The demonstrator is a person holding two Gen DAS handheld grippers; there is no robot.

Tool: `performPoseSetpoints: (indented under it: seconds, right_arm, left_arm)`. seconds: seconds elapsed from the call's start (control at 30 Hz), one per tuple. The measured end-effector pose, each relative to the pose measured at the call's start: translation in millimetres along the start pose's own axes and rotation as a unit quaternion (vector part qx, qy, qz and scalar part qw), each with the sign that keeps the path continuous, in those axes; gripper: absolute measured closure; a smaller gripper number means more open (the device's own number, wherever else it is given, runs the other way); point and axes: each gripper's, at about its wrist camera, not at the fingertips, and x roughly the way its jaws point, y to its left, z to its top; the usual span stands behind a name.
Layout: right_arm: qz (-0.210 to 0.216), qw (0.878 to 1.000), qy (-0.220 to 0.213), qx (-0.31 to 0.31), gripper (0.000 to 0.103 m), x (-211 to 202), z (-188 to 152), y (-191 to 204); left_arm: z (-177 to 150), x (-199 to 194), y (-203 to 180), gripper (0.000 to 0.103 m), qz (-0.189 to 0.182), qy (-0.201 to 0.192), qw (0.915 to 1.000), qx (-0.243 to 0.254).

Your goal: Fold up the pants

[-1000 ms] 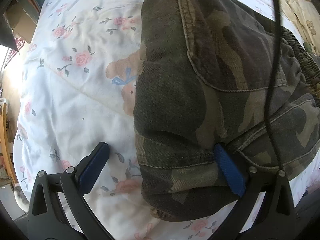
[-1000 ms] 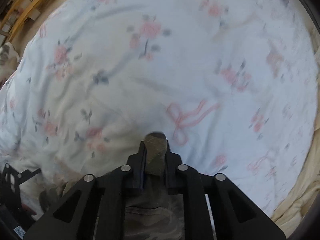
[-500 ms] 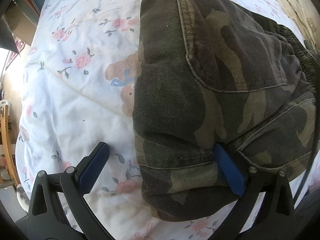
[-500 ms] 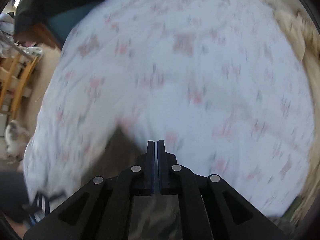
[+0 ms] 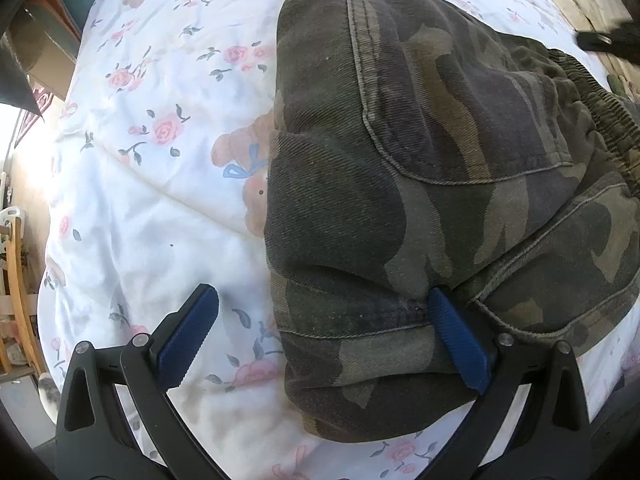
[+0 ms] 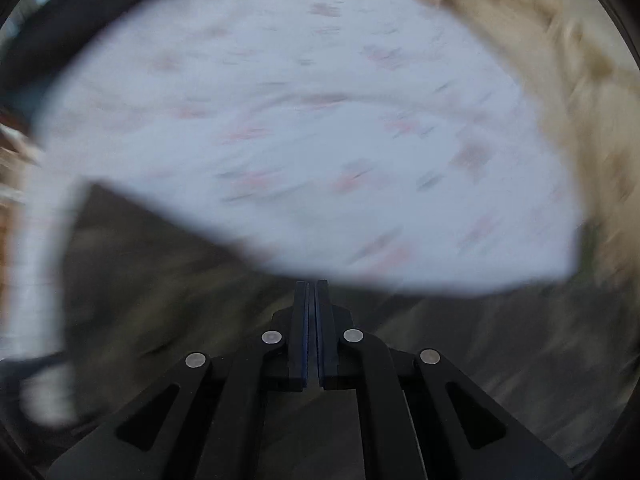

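Left wrist view: camouflage pants (image 5: 432, 184) lie bunched in folded layers on a bed sheet (image 5: 152, 184) printed with roses and bears.
Left tool (image 5: 324, 340): jaws spread wide, pointing down; one blue pad rests on the bare sheet, the other pad (image 5: 460, 344) touches the lower folded edge of the pants, nothing clamped.
Pants detail: a stitched pocket faces up; the elastic waistband (image 5: 600, 108) is at the right.
Right wrist view: heavily blurred.
Right tool (image 6: 312, 292): jaws pressed together with nothing visible between them, above dark cloth (image 6: 160, 300).
Beyond sheet: a beige blanket (image 6: 568, 80).
Containers: none I can make out.
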Motion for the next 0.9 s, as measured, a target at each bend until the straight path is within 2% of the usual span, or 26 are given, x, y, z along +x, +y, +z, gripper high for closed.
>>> performPoseSetpoints:
  seconds: [0.03, 0.1, 0.17, 0.23, 0.3, 0.37, 0.4, 0.43, 0.53, 0.63, 0.7, 0.77, 0.8, 0.83, 0.9]
  right_arm:
    - [0.045, 0.999, 0.003, 0.005, 0.099, -9, -15, 9]
    - [0.106, 0.994, 0.009, -0.011, 0.099, -23, -48, 35]
    - [0.092, 0.995, 0.002, -0.026, 0.099, -29, -72, 49]
    - [0.097, 0.995, -0.013, 0.007, 0.099, -34, -96, 48]
    - [0.107, 0.993, -0.040, 0.039, 0.094, -42, -112, 36]
    - [0.115, 0.989, -0.065, 0.067, 0.073, -54, -130, 27]
    - [0.117, 0.987, -0.071, 0.088, 0.049, -59, -138, 21]
    - [0.118, 0.985, -0.076, 0.105, 0.039, -63, -142, 16]
    - [0.126, 0.975, -0.089, 0.161, 0.039, -64, -157, 3]
    - [0.132, 0.964, -0.071, 0.218, 0.039, -52, -166, -3]
    - [0.142, 0.958, -0.056, 0.241, 0.042, -43, -170, -3]
    - [0.160, 0.952, -0.047, 0.257, 0.060, -30, -169, 0]
    - [0.167, 0.949, -0.048, 0.262, 0.075, -27, -168, 2]
    - [0.163, 0.948, -0.056, 0.267, 0.082, -30, -168, 3]
    - [0.169, 0.945, -0.083, 0.266, 0.086, -43, -167, 6]
  left_arm:
    - [1, 0, 0, 0.000, -0.001, 0.001, 1.0000, -0.001]
    - [3, 0, 3, 0.000, -0.002, 0.002, 1.0000, -0.003]
    - [3, 0, 4, 0.000, -0.001, 0.000, 1.0000, -0.003]
    - [6, -6, 9, 0.000, -0.010, -0.004, 0.9999, -0.009]
    - [7, -23, 19, 0.001, -0.036, -0.025, 0.9986, -0.031]
    - [8, -44, 30, 0.001, -0.066, -0.047, 0.9952, -0.055]
    - [8, -56, 37, 0.001, -0.079, -0.062, 0.9925, -0.069]
    - [8, -68, 46, 0.001, -0.082, -0.082, 0.9896, -0.085]
    - [7, -84, 69, 0.001, -0.056, -0.112, 0.9847, -0.121]
    - [6, -81, 86, 0.001, -0.067, -0.099, 0.9802, -0.158]
    - [3, -82, 92, 0.001, -0.054, -0.102, 0.9793, -0.166]
    - [3, -83, 94, 0.001, -0.045, -0.105, 0.9801, -0.162]
    - [1, -83, 90, 0.001, -0.042, -0.105, 0.9806, -0.160]
    - [1, -84, 89, 0.001, -0.038, -0.106, 0.9811, -0.157]
    - [0, -83, 91, 0.001, -0.033, -0.106, 0.9820, -0.153]
